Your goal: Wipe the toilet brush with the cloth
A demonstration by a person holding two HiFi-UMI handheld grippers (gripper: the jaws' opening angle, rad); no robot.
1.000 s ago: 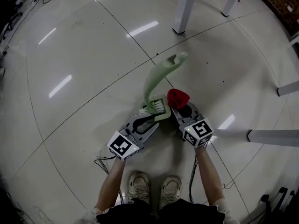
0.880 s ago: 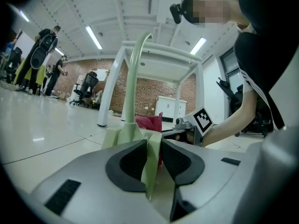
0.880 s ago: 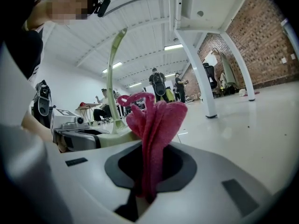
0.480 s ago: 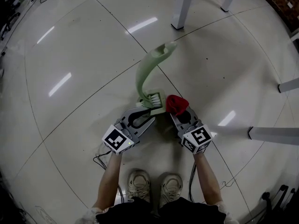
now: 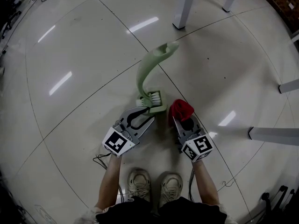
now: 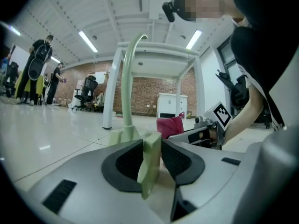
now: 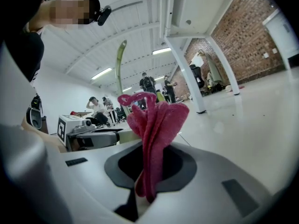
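Observation:
A pale green toilet brush [image 5: 148, 73] stands on the tiled floor, its curved handle [image 6: 128, 87] rising away from me. My left gripper [image 5: 147, 115] is shut on a flat green part of the brush's base [image 6: 150, 158], which sits squeezed between the dark pads. My right gripper [image 5: 180, 121] is shut on a bunched red cloth [image 5: 181, 109], which sticks up out of the jaws [image 7: 154, 125]. The cloth hangs just right of the bristle head [image 5: 153, 98] with a small gap between them. The brush handle [image 7: 119, 64] shows behind the cloth in the right gripper view.
White table legs stand at the back [image 5: 184, 6] and on the right [image 5: 273, 134]. A cable [image 5: 100, 162] lies on the floor by my left arm. My shoes [image 5: 140, 185] are below the grippers. Several people stand in the distance [image 6: 39, 64].
The right gripper has drawn the red cloth back towards me and to the right, off the brush head. The left gripper keeps its hold on the brush.

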